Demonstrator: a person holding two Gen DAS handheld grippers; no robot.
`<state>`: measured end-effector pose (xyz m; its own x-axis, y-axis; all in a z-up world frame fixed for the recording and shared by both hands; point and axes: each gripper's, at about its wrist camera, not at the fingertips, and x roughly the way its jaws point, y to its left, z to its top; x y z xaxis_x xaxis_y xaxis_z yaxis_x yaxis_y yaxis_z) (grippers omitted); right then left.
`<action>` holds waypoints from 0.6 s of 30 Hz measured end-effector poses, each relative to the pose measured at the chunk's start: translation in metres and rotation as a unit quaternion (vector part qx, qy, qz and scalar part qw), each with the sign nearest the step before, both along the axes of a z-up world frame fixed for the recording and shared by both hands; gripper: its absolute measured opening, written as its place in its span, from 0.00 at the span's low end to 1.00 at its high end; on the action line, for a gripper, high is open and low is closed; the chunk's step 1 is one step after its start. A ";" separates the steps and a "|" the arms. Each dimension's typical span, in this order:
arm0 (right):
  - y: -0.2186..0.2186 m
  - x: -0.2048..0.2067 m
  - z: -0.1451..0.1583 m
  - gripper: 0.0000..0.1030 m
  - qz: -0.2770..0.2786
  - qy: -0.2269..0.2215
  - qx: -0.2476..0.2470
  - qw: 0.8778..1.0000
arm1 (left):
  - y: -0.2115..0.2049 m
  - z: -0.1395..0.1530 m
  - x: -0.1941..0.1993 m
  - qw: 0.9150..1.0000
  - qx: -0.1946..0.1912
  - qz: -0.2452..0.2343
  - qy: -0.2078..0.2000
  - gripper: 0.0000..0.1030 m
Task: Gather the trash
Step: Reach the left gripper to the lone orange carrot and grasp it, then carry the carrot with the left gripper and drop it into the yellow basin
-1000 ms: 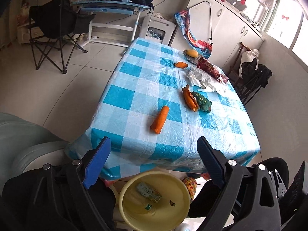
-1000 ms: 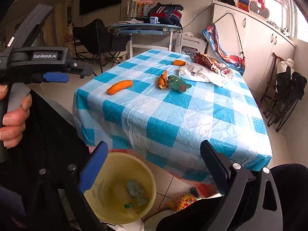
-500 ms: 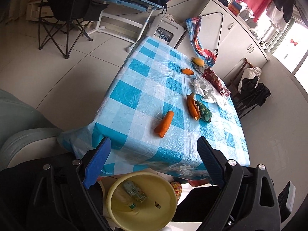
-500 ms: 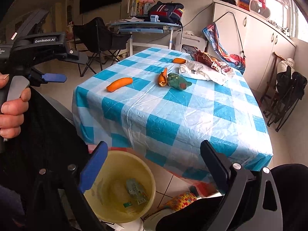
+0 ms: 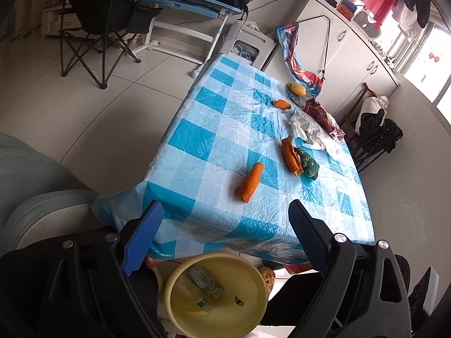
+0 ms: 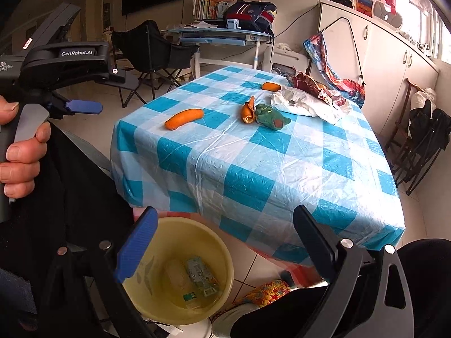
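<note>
— Looking along the left gripper (image 5: 222, 239), what's there?
— Fingers spread wide, holding nothing, above a yellow bucket (image 5: 180, 309) on the floor with a carton (image 5: 205, 280) and a bottle (image 5: 191, 293) inside. Beyond, the checked worktop (image 5: 214, 129) carries an orange wrapper (image 5: 249, 182), a second orange piece (image 5: 290, 156) touching a green packet (image 5: 308, 164), and crumpled white plastic (image 5: 307, 129).
— And the right view?
— The right gripper (image 6: 222, 239) is equally wide open and empty, above the same bucket (image 6: 214, 253). A hand (image 6: 19, 152) grips the left gripper's handle at the left edge.
</note>
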<state>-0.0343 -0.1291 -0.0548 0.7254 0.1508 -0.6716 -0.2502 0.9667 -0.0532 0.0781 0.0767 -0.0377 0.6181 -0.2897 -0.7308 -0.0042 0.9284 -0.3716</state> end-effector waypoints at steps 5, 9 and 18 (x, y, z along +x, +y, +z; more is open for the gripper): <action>-0.002 0.001 0.001 0.90 0.002 0.001 0.024 1.000 | -0.005 -0.007 0.011 1.000 0.011 -0.010 0.017 0.85; -0.013 0.005 0.000 0.90 -0.008 0.008 0.057 0.998 | -0.026 -0.018 0.028 0.997 0.060 -0.032 0.041 0.85; -0.044 0.014 -0.003 0.90 -0.037 0.022 0.134 0.990 | -0.089 -0.044 0.075 0.979 0.183 -0.075 0.044 0.74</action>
<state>-0.0208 -0.1735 -0.0580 0.7123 0.2752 -0.6457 -0.1747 0.9605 0.2167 0.1532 -0.0121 -0.0813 0.5190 -0.0810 -0.8509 0.1261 0.9919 -0.0175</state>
